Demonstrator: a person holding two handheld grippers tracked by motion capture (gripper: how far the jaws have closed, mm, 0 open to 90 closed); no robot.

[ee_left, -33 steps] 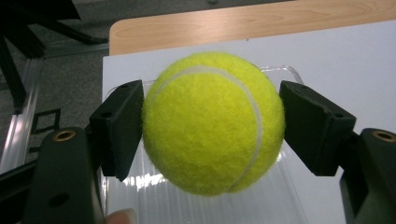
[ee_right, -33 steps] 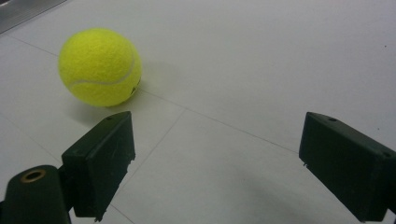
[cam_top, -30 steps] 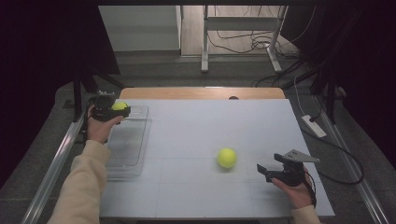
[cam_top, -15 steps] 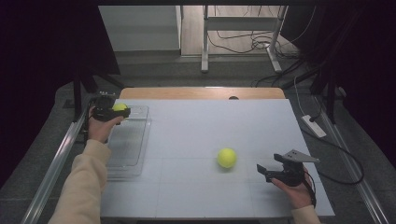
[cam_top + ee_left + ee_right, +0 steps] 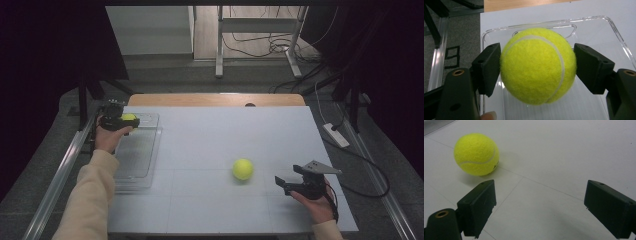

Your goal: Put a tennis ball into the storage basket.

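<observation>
Little has moved since the earlier frames: the left gripper [image 5: 119, 120] stays over the far end of the tray [image 5: 135, 165] with its ball [image 5: 128, 117], and the right gripper [image 5: 292, 186] has not shifted from the near right of the table [image 5: 200, 150].

From above, the held ball is mostly hidden by the left gripper; only a yellow sliver shows. The tray is clear plastic and hard to trace against the pale table, and the sleeve [image 5: 87, 200] covers its near left corner. In the left gripper view the tray's [image 5: 599, 32] near part is cut off by the ball [image 5: 537, 66] and the jaws, and whether the ball touches the tray floor cannot be told.

That left gripper [image 5: 537, 67] is clenched on the ball, one pad pressed to each side of it, jaws about a ball's width apart.

Right gripper [image 5: 541, 207] jaws stand wide apart, released, holding nothing and touching nothing between them. A second ball [image 5: 476, 154] lies on the table [image 5: 564, 150] ahead of its left jaw, near but apart. From above this ball [image 5: 242, 169] rests near the table's middle, just left of the right gripper.
</observation>
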